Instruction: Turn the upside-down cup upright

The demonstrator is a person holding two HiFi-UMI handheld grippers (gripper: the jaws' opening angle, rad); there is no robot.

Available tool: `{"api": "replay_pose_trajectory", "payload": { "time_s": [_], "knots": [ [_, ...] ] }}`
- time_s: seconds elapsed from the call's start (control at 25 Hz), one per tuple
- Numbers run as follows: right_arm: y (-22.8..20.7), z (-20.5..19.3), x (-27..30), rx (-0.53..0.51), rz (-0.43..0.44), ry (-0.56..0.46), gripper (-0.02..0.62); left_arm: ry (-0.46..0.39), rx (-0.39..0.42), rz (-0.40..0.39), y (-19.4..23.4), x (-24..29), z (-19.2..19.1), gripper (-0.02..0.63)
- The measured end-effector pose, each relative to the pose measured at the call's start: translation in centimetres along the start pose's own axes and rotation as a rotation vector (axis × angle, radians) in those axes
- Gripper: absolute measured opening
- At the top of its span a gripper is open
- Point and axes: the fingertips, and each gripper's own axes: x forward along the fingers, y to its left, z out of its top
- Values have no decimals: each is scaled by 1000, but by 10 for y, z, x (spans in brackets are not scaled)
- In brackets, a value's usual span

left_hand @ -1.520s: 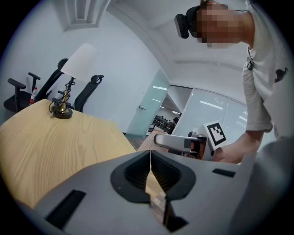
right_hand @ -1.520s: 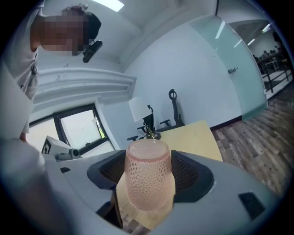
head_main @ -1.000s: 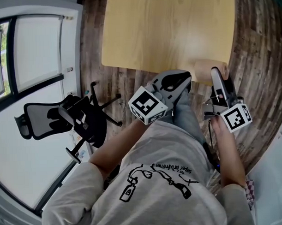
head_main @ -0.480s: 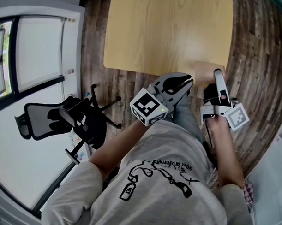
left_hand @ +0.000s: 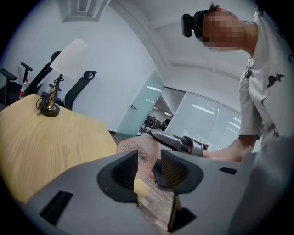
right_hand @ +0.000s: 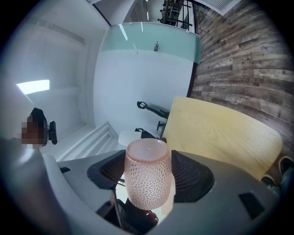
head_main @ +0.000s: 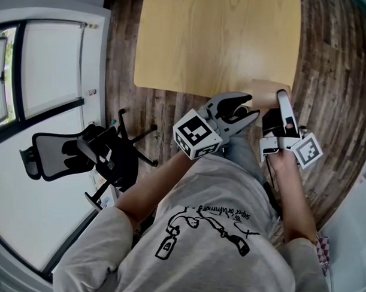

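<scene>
A pink dimpled glass cup (right_hand: 148, 172) sits between the pads of my right gripper (right_hand: 147, 179), which is shut on its sides. In the head view that cup (head_main: 264, 91) hangs just over the near edge of the pale wooden table (head_main: 215, 39), held by the right gripper (head_main: 274, 101). My left gripper (head_main: 252, 105) is just left of it, a little apart. Its jaws are opening, and nothing is between them. Seen from the left gripper (left_hand: 149, 161), the cup (left_hand: 146, 153) shows beyond the gap, gripped from the right.
A small lamp (left_hand: 50, 103) with a white shade stands at the table's far end. A black office chair (head_main: 81, 155) is on the wood-plank floor (head_main: 336, 77) to the left, beside a glass wall. The person's torso and legs fill the near side.
The left gripper's jaws were shut and now stand apart. The right gripper rolled about its axis with the cup, mostly in the first half second, staying in place.
</scene>
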Motion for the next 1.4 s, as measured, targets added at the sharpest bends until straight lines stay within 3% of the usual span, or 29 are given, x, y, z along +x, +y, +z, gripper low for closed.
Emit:
{"api": "replay_pose_trajectory", "payload": {
  "time_s": [0.36, 0.52, 1.04, 1.4],
  "knots": [
    [5, -11, -3, 20, 40, 29, 308, 26, 12, -37, -10, 14, 1, 143],
    [5, -10, -5, 34, 50, 33, 308, 28, 14, -39, -12, 18, 1, 101],
    [14, -20, -7, 14, 83, 28, 308, -6, -103, -110, -26, 8, 1, 29],
    [16, -21, -8, -21, 59, 27, 308, 16, -107, -99, -22, 3, -2, 21]
  ]
}}
